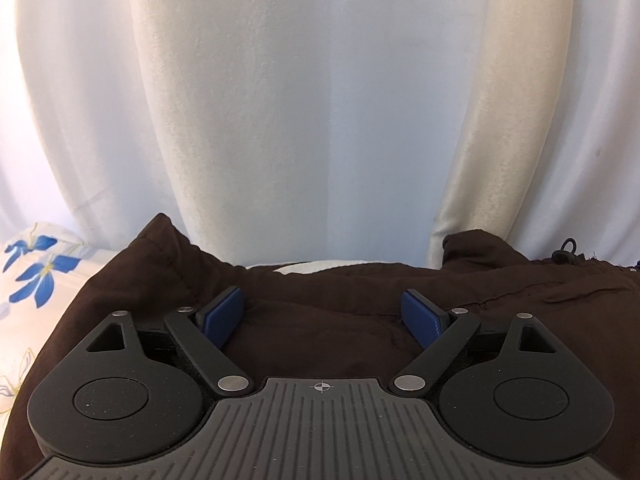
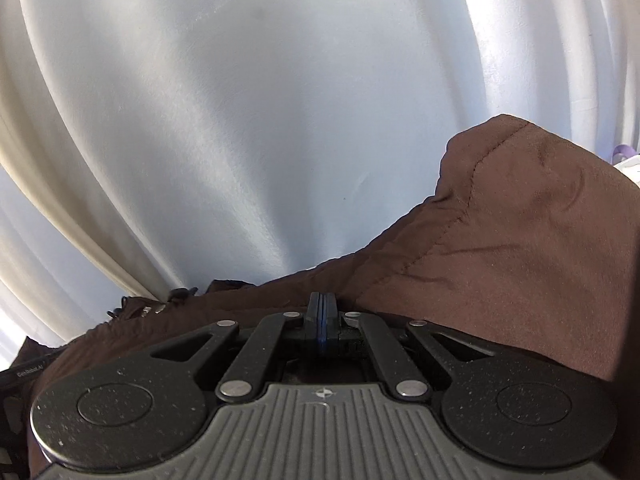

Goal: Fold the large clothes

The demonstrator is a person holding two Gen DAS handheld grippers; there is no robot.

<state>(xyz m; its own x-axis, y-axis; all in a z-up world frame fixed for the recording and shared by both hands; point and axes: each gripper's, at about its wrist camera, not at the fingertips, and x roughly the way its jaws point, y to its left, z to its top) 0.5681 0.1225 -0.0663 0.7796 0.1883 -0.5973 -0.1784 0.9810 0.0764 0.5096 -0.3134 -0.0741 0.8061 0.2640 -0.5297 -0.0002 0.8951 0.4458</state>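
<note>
A large dark brown garment (image 1: 328,320) lies bunched under my left gripper (image 1: 322,310), which is open with its blue pads (image 1: 222,312) spread wide just above the cloth. A black drawstring toggle (image 1: 566,252) shows at the garment's far right edge. In the right wrist view the same brown garment (image 2: 500,260) rises in a fold to the right. My right gripper (image 2: 321,312) is shut, its pads pressed together at the cloth's edge; whether cloth is pinched between them is hidden.
White curtains (image 1: 304,100) hang close behind the garment and also fill the right wrist view (image 2: 240,120). A white sheet with blue flowers (image 1: 36,268) lies at the left under the garment.
</note>
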